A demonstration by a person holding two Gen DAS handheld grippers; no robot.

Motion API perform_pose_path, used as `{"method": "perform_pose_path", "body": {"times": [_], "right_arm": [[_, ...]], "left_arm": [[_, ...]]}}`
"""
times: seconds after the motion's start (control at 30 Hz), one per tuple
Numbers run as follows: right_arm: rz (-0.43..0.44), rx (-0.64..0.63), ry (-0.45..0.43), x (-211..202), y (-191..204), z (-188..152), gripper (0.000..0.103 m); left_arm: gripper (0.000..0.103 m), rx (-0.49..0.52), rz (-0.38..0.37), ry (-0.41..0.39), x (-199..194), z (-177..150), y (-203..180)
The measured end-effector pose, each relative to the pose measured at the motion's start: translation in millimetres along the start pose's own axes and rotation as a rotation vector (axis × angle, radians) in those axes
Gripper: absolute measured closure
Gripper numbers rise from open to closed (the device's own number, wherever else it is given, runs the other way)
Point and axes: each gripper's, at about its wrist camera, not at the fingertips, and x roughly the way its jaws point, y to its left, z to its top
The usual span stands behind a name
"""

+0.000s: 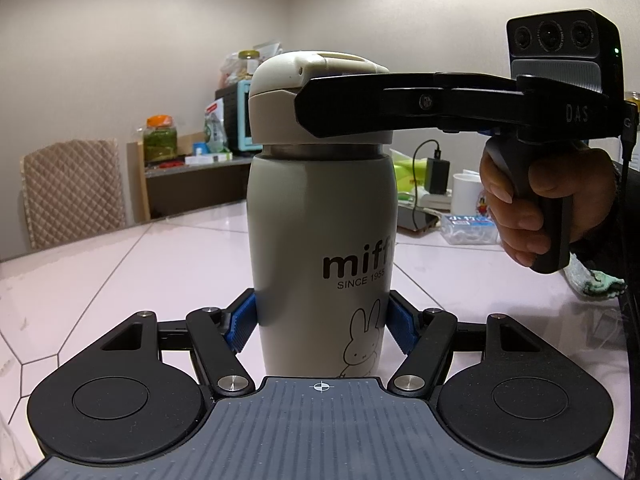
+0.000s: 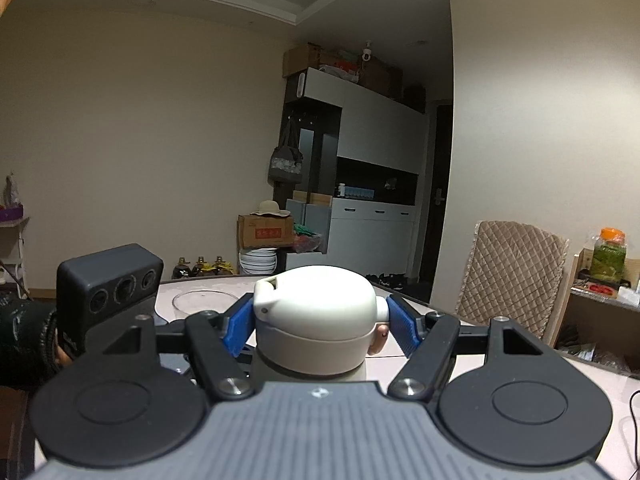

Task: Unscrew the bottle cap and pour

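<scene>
On the pale tiled tabletop (image 1: pixel 160 264) the bottle (image 1: pixel 320 240) stands upright, and your left tongs (image 1: pixel 322 326) are clamped on its lower body, one blue pad pressed to each side. Your right tongs (image 2: pixel 320 322) come in almost level at the top and straddle the cream cap (image 2: pixel 316 308); the blue pads sit tight against its two sides, so you appear to have it gripped.

Treat the bottle as a rigid metal flask with a smooth, painted skin: it will not give under the pads, but it can spin or slide in them if you twist hard. If it is full it will be fairly heavy and top-loaded, so keep the left hold low and firm as the anchor.

That cap is hard plastic, domed and rounded on top, with a hinge knob and a spout bump on its sides. Your pads are likelier to slip on the dome, so hold lower, on the straighter band just above the steel ring (image 1: pixel 320 150).
</scene>
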Motion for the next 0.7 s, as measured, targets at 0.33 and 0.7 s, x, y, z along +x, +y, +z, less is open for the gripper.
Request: {"method": "perform_pose_path", "body": {"times": [0.33, 0.7], "right_arm": [[-0.096, 0.010, -0.024, -3, 17, -2, 0.014], [-0.376, 0.052, -0.047, -1, 67, -2, 0.009]], "left_arm": [[0.031, 0.000, 0.000, 0.000, 2, 1, 1], [0.031, 0.000, 0.001, 0.000, 5, -1, 0]]}}
